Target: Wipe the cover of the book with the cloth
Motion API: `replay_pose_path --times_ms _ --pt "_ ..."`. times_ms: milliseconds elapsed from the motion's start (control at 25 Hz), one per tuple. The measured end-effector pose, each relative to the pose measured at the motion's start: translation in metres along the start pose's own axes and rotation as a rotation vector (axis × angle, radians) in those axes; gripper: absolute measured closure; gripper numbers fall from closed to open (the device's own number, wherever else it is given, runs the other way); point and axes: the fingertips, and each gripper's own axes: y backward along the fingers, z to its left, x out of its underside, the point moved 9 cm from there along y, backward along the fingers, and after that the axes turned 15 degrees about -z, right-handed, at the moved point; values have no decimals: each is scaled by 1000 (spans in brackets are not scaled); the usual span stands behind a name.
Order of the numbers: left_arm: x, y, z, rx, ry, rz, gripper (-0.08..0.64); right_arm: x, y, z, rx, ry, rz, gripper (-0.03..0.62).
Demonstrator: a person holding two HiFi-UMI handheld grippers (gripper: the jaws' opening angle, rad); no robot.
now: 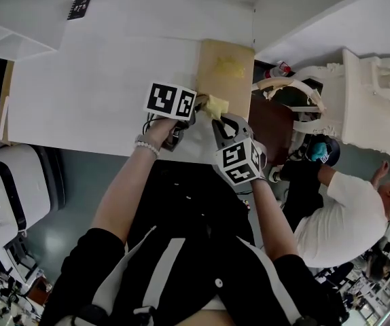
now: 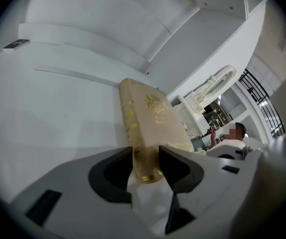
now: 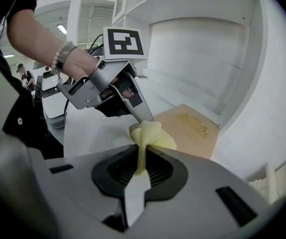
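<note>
A tan book (image 1: 225,70) with a gold emblem on its cover lies on the white table (image 1: 100,80) at its right end. My left gripper (image 1: 193,109) is shut on the book's near spine corner (image 2: 145,163), the jaws pressing both sides. My right gripper (image 1: 217,117) is shut on a pale yellow cloth (image 3: 150,136); the cloth (image 1: 217,105) bunches out beyond the jaws and rests on the near end of the book (image 3: 193,131), right beside the left gripper's fingers (image 3: 142,114).
A white shelf wall (image 1: 297,5) rises just right of the book. A person in a white shirt (image 1: 341,209) sits to the right, next to an ornate white chair (image 1: 358,100). White bins (image 1: 5,182) stand at the left below the table edge.
</note>
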Motion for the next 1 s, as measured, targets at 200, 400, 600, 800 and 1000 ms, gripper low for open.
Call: replay_pose_path --times_ms 200,400,600,800,1000 --pt "1 -1 0 3 -7 2 394 12 14 -11 45 -30 24 555" --pt "1 -2 -3 7 -32 5 394 24 28 -24 100 -62 39 555" --pt "0 -2 -3 13 -35 4 394 31 41 -36 181 -109 56 555" --pt "-1 0 -2 11 -43 7 394 34 50 -44 237 -165 59 555" --pt "-2 2 -6 10 -91 3 394 23 61 -51 278 -184 12 555"
